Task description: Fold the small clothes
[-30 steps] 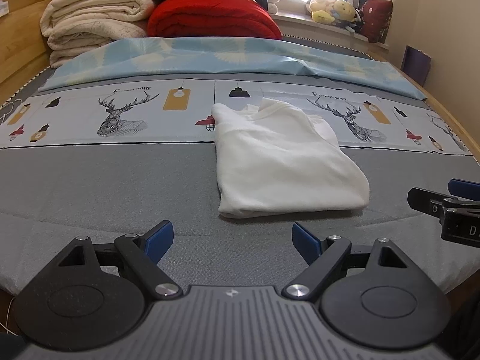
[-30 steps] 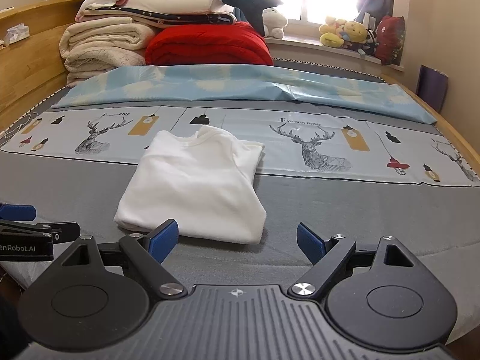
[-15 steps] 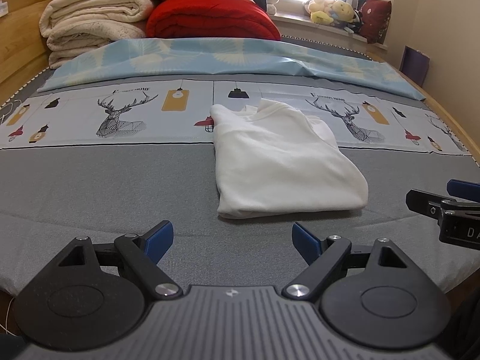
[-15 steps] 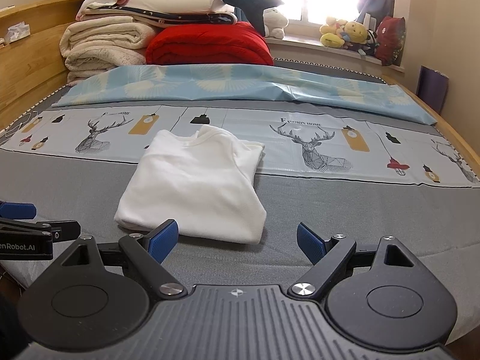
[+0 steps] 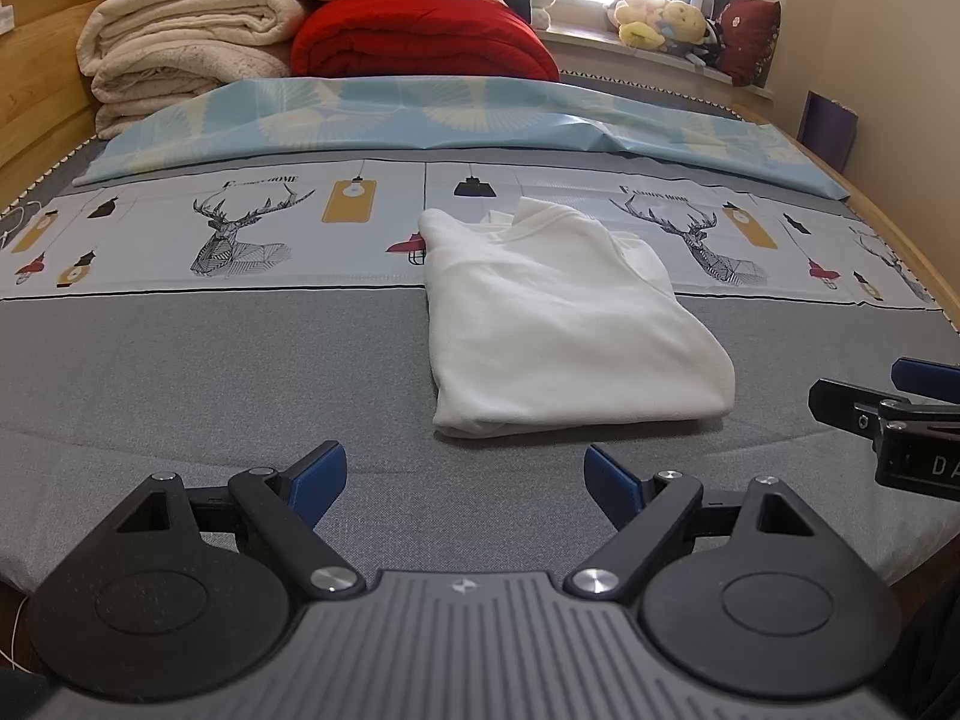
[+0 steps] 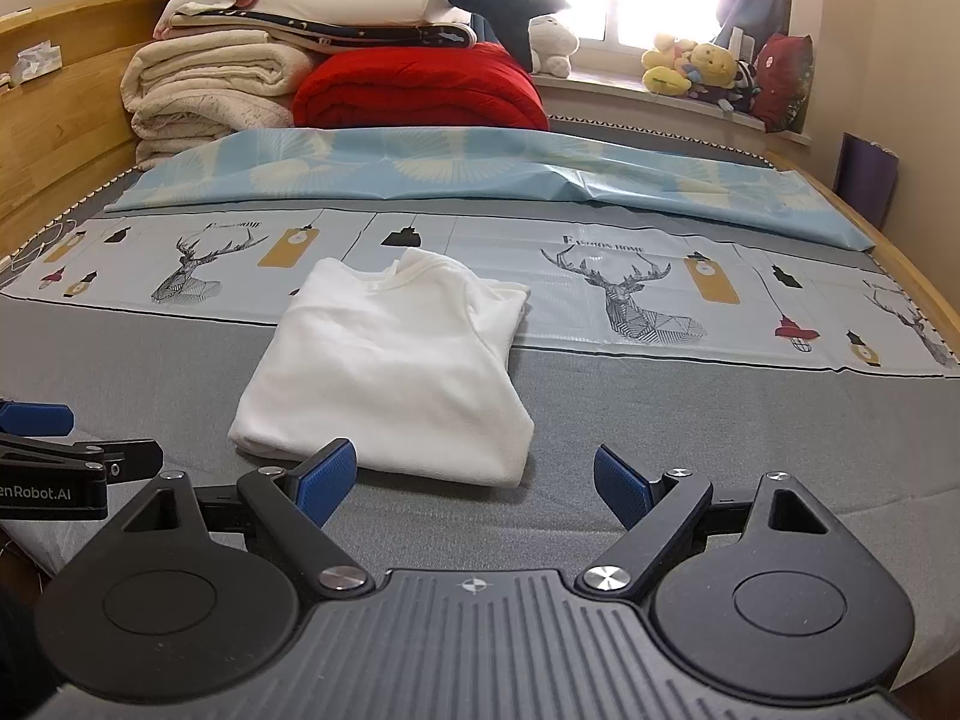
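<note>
A small white garment (image 5: 558, 324) lies folded into a rough rectangle on the grey bed cover (image 5: 210, 372), its collar at the far end. It also shows in the right wrist view (image 6: 390, 366). My left gripper (image 5: 465, 483) is open and empty, just short of the garment's near edge. My right gripper (image 6: 474, 486) is open and empty at the garment's near right corner; its left pad (image 6: 327, 480) overlaps the near edge in view. Each gripper shows at the side of the other's view: the right one (image 5: 894, 414), the left one (image 6: 66, 450).
A deer-print sheet (image 6: 630, 288) and a light blue sheet (image 6: 480, 168) lie beyond the garment. Stacked blankets (image 6: 210, 90) and a red quilt (image 6: 420, 90) sit at the head. Plush toys (image 6: 702, 66) line the window sill. A wooden bed rail (image 6: 60, 120) runs on the left.
</note>
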`<state>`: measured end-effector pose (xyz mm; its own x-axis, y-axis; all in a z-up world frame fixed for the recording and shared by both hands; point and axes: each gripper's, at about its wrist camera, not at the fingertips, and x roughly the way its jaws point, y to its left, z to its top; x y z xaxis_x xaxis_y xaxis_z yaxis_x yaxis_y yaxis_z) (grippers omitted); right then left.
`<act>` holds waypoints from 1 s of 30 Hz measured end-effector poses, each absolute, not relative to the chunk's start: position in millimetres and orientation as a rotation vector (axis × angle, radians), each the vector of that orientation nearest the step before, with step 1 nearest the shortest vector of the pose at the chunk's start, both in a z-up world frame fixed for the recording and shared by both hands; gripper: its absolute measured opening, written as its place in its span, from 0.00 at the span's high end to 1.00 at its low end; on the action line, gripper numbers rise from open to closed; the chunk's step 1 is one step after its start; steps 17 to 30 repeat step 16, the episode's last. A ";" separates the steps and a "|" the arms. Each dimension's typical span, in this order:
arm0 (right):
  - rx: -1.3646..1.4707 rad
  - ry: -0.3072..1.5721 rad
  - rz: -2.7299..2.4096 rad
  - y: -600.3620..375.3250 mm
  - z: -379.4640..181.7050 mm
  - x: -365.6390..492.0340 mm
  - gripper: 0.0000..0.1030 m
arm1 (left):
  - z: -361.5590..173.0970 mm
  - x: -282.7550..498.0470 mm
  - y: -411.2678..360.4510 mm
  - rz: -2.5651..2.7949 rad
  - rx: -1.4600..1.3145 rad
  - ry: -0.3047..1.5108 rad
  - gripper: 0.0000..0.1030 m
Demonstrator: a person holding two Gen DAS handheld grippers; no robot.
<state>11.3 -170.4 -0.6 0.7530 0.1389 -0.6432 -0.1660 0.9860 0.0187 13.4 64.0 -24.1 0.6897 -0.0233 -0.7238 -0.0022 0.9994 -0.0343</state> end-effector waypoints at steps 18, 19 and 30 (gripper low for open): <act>-0.041 0.699 0.165 -169.7 -0.5 11.2 0.15 | -24.4 13.8 63.0 -0.017 -0.031 0.811 0.13; -0.041 0.699 0.165 -169.7 -0.5 11.2 0.15 | -24.4 13.8 63.0 -0.017 -0.031 0.811 0.13; -0.041 0.699 0.165 -169.7 -0.5 11.2 0.15 | -24.4 13.8 63.0 -0.017 -0.031 0.811 0.13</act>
